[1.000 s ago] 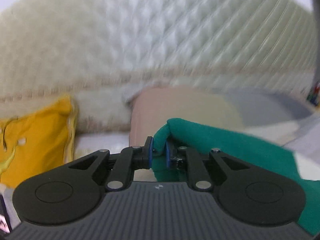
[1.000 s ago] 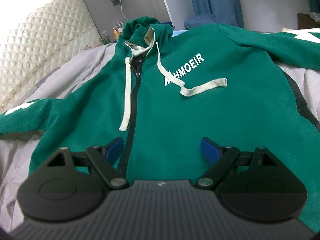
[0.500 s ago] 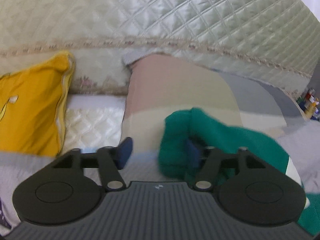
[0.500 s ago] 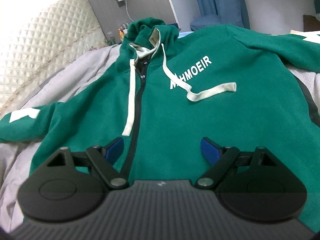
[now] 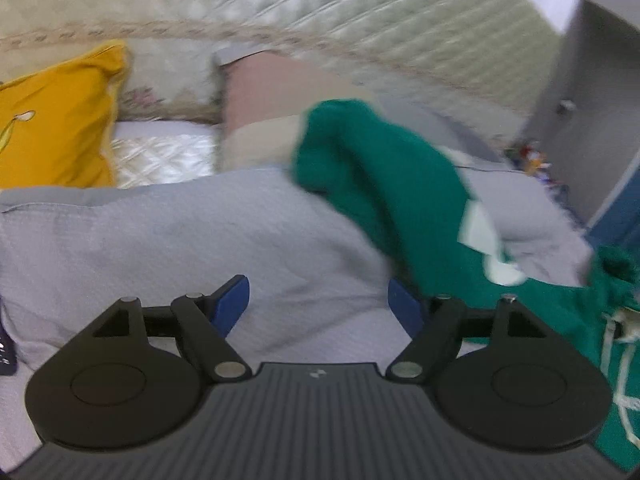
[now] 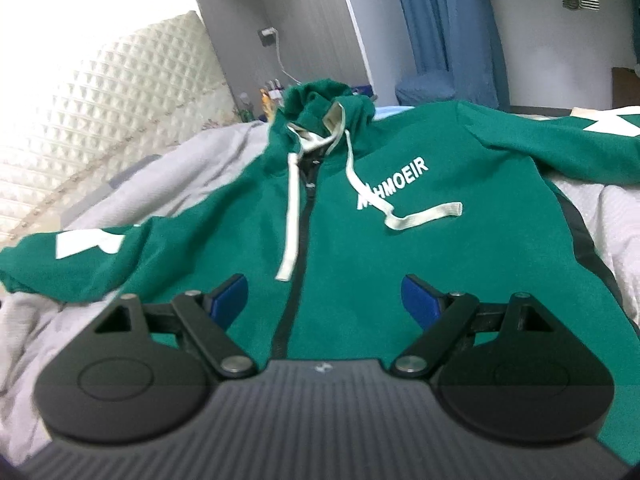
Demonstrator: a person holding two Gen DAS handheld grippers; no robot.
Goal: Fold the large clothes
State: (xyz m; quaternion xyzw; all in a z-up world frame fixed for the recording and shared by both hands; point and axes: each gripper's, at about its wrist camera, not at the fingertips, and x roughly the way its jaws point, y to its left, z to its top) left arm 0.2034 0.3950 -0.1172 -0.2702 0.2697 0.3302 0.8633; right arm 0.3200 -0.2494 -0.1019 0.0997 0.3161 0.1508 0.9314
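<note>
Grey bedspread [image 6: 224, 152] carries the green hoodie [image 6: 400, 264], spread front-up, zipped, sleeves out. Soft, bulky fleece; likely drapes and drags. Best hold: cuff or hem edge. Left tool [image 5: 318, 306] jaws opening, nothing between, sleeve [image 5: 384, 176] just beside. Right tool [image 6: 326, 300] released above the hem.

A bed under a grey bedspread [image 5: 168, 240] is carrying a green hoodie [image 6: 400, 248] at centre, a yellow pillow [image 5: 56, 120] lying toward ten o'clock.

Hoodie [image 6: 400, 248] flat on bedspread [image 6: 168, 184], headboard [image 6: 100, 128] left.
</note>
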